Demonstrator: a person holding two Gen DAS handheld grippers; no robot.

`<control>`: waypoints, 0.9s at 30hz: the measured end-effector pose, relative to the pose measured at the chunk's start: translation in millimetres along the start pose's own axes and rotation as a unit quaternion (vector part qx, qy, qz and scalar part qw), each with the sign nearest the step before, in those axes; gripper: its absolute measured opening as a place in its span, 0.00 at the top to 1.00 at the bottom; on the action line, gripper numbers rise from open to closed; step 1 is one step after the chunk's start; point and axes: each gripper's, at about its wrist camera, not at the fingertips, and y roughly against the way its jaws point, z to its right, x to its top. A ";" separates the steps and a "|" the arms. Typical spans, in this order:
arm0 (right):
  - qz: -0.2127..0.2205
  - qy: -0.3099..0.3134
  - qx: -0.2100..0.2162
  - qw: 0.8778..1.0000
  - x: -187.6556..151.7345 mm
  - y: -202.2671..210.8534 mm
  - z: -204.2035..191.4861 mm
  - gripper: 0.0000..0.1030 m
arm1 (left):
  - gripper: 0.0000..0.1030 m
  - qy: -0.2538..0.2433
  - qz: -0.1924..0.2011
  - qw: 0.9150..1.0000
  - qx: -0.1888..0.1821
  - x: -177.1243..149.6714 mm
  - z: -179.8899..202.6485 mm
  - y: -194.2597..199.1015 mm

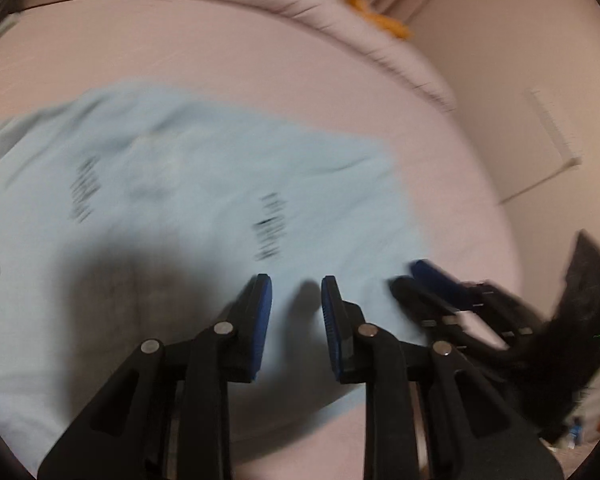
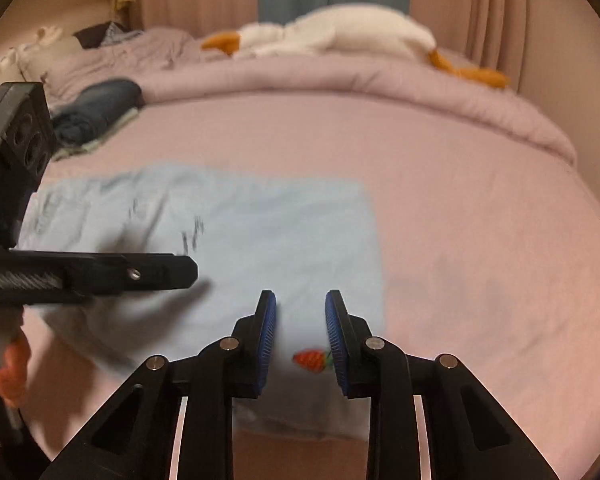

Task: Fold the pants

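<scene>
Pants (image 2: 236, 240), pale blue and folded into a rough rectangle, lie flat on my pink bed sheet (image 2: 480, 220), and I place everything else from them. Left of the pants, at the far left edge of the bed, sits a rolled dark blue garment (image 2: 100, 108). My left gripper (image 1: 296, 292) hangs over the near part of the pants, its jaws a little apart with only the cloth's surface showing in the gap; nothing is pinched between the blue pads (image 1: 262, 312). In the right wrist view that same tool reaches in from the left as a dark bar above the pants' left half. Blurred dark print (image 1: 270, 228) marks the fabric just beyond it. A small red strawberry patch (image 2: 310, 360) sits on the pants' near edge, and my right gripper (image 2: 300, 300) hovers over that spot, jaws parted, gripping nothing; whether its tips touch the cloth I cannot tell. Beyond the pants a rumpled pink duvet (image 2: 340, 76) crosses the bed, with a white plush goose (image 2: 332, 32) with orange feet lying on top. Right of the pants is only bare sheet, then the wall.
</scene>
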 end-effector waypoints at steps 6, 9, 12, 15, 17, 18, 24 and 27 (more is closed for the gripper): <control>-0.010 0.051 0.011 0.999 0.1 3.4 -27.9 0.72 | 0.97 0.038 0.042 0.998 0.009 -33.2 -50.4 40.1; 0.016 0.083 0.065 0.994 16.3 11.4 -48.3 0.72 | 0.97 0.039 0.047 0.998 0.009 -32.5 -50.0 40.9; 0.007 0.119 0.090 0.989 30.0 -8.2 -77.3 0.72 | 0.97 0.053 0.047 0.998 0.004 -34.7 -50.1 42.7; -0.021 0.153 0.105 0.982 42.4 -41.9 -105.8 0.85 | 0.97 0.056 0.047 0.997 -0.005 -41.8 -51.9 47.7; -0.018 0.177 0.126 0.976 47.0 -52.5 -127.8 0.89 | 0.99 0.060 0.050 0.997 -0.004 -38.7 -44.9 47.0; -0.019 0.185 0.128 0.974 51.0 -56.2 -132.9 0.95 | 0.99 0.068 0.052 0.996 -0.013 -38.1 -48.8 48.8; -0.056 0.125 0.185 0.973 70.2 -75.0 -124.6 0.95 | 0.92 0.074 0.044 0.996 -0.035 -32.8 -45.6 56.6; -0.097 0.095 0.213 0.968 77.9 -82.1 -117.0 0.95 | 0.81 0.055 0.046 0.997 -0.040 -33.3 -38.6 58.3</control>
